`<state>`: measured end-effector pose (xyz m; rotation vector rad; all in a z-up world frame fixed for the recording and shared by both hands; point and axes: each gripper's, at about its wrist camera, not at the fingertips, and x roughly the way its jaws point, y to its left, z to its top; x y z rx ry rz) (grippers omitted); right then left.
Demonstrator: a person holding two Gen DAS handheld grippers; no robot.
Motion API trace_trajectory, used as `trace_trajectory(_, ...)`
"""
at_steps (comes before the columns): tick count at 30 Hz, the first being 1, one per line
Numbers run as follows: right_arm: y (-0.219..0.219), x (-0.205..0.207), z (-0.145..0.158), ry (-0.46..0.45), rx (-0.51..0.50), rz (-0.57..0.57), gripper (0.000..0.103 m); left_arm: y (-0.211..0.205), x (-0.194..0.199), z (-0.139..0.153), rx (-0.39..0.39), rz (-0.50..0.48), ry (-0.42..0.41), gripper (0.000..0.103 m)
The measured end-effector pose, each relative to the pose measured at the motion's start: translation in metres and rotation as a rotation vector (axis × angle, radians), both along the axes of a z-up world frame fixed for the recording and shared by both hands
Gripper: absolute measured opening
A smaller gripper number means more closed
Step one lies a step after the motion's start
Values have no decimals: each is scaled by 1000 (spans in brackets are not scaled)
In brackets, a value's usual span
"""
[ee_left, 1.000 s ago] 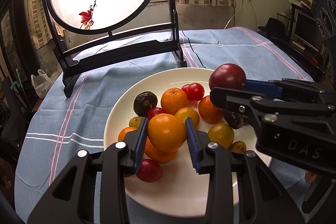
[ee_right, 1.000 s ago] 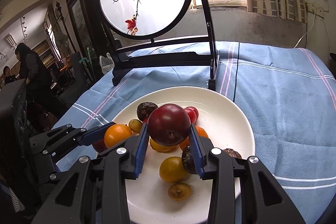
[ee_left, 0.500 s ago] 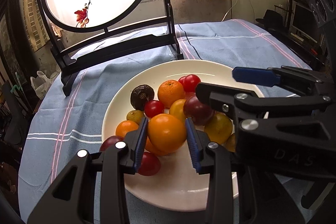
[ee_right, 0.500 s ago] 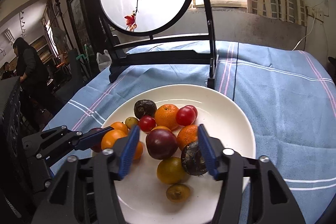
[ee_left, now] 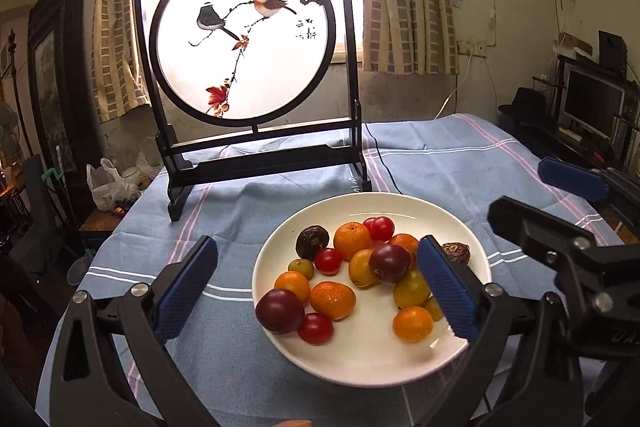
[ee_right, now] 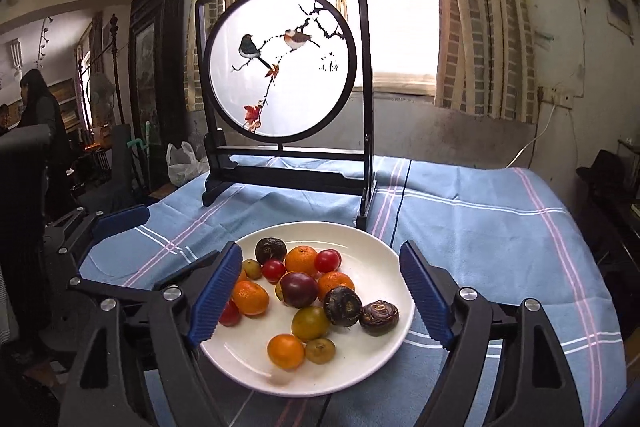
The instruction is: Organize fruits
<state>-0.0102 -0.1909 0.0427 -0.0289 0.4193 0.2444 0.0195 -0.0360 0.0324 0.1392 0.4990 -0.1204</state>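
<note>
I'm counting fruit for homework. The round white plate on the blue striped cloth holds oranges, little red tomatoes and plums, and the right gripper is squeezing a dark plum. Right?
Not quite. The right wrist view shows the right gripper open, squeezing nothing; the dark plum lies on the round white plate. The rest is right.

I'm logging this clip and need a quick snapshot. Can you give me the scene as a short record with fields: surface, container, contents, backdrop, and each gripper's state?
surface: table under a blue striped cloth
container: white plate
contents: small oranges, cherry tomatoes, two dark plums, wrinkled dark fruits, yellow-green fruits; all lie on the plate
backdrop: round bird painting in a black stand, behind the plate
left gripper: open, jaws just widened, holding nothing
right gripper: open, jaws just widened, holding nothing
</note>
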Motion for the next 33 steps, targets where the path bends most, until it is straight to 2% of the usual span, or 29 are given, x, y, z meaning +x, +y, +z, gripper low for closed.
trace_trajectory(4,2,-21,2,-33,1,-28,89,6,-11,1,1,22,-14,98)
trace_trajectory(8,-1,-32,-4,-53,61,-45,91,13,-11,-3,0,63,-32,98)
trace_trajectory(22,0,-20,-22,-8,66,-50,91,5,-8,-16,40,50,-4,98)
trace_trajectory(29,0,-22,-21,-18,71,-51,92,7,-9,-16,12,51,-9,95)
trace_trajectory(33,-2,-24,-20,-28,78,-61,92,8,-1,-21,16,82,28,98)
